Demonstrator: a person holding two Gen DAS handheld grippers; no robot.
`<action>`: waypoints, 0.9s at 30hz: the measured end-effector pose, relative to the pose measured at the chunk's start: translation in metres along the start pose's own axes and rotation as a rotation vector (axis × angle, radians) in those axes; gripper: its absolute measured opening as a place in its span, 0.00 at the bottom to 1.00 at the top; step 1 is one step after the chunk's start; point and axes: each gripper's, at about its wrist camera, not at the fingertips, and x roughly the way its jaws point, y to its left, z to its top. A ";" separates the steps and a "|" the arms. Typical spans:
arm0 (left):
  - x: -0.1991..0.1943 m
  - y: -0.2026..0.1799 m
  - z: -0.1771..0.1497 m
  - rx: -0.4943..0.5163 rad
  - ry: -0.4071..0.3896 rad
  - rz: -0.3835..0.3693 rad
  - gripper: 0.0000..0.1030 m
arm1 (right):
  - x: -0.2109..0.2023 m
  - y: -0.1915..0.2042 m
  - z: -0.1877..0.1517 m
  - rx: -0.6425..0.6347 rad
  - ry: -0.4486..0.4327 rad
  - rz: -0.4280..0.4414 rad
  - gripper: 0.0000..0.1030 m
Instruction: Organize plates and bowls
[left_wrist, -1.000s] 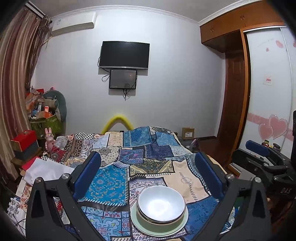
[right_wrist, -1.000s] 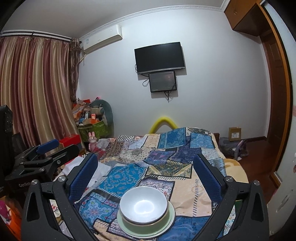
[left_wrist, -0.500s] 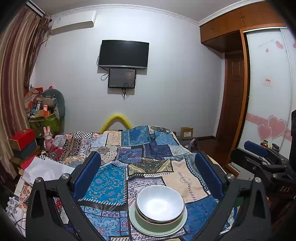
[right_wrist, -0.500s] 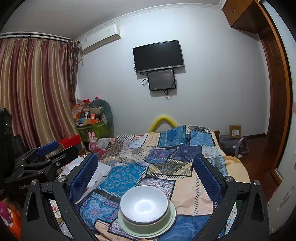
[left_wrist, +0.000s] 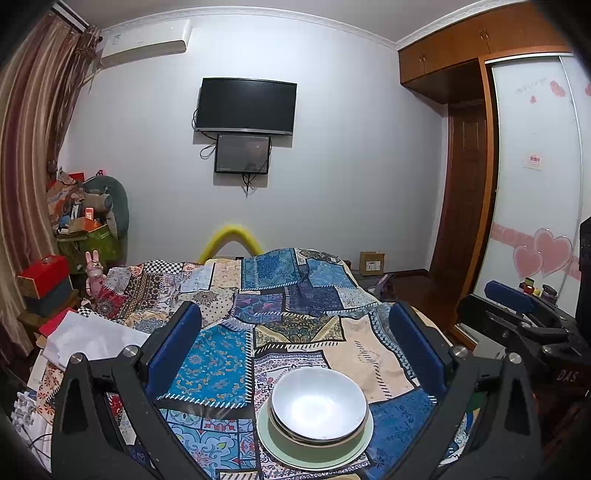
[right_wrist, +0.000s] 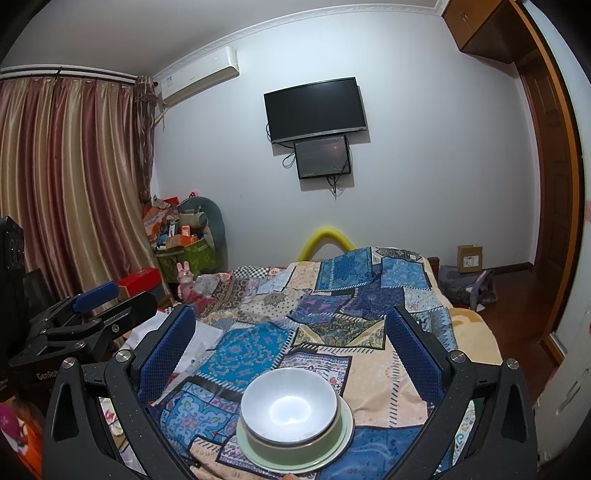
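A single stack is sitting on the patchwork bedspread (left_wrist: 221, 365) near the foot of the bed: a white bowl (left_wrist: 319, 404) is nesting inside an olive-green bowl (left_wrist: 277, 430), and both are resting on a pale green plate (left_wrist: 354, 452). The left gripper (left_wrist: 295, 347) is hanging above and just behind the stack with its jaws standing wide apart and nothing between the blue pads (left_wrist: 175, 341). The right gripper (right_wrist: 290, 349) is doing the same, jaws spread and holding nothing, with the white bowl (right_wrist: 290, 404), olive-green bowl (right_wrist: 258, 441) and plate (right_wrist: 332, 450) lying low in its view, slightly left of centre between the fingers. Neither tool is touching the dishes. In my judgement the stack is looking complete, so the step in hand is either a final check or a lift of the whole set. If lifting, the jaws are best brought down to span the plate rim, not the upper bowls, since the nested bowls are sitting loose and the soft bedding is offering an uneven base; closing slowly and keeping the plate level is advisable. Legible writing is limited: "GenRo", cut off by the finger in front, is showing on the left tool's body in the right wrist view, and "DAS" on the right tool's body in the left wrist view. The sticker on the wardrobe door (left_wrist: 535, 162) and the air conditioner (right_wrist: 201, 79) badge are too small to read.
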 end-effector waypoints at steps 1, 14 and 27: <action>0.000 0.000 0.000 0.000 0.000 0.000 1.00 | 0.000 0.000 0.000 0.001 0.000 -0.001 1.00; 0.001 0.001 -0.001 0.000 0.001 -0.005 1.00 | 0.001 0.003 -0.001 0.001 0.004 0.002 1.00; 0.000 -0.005 -0.001 0.008 -0.004 -0.021 1.00 | 0.002 0.003 -0.001 -0.001 0.012 0.003 1.00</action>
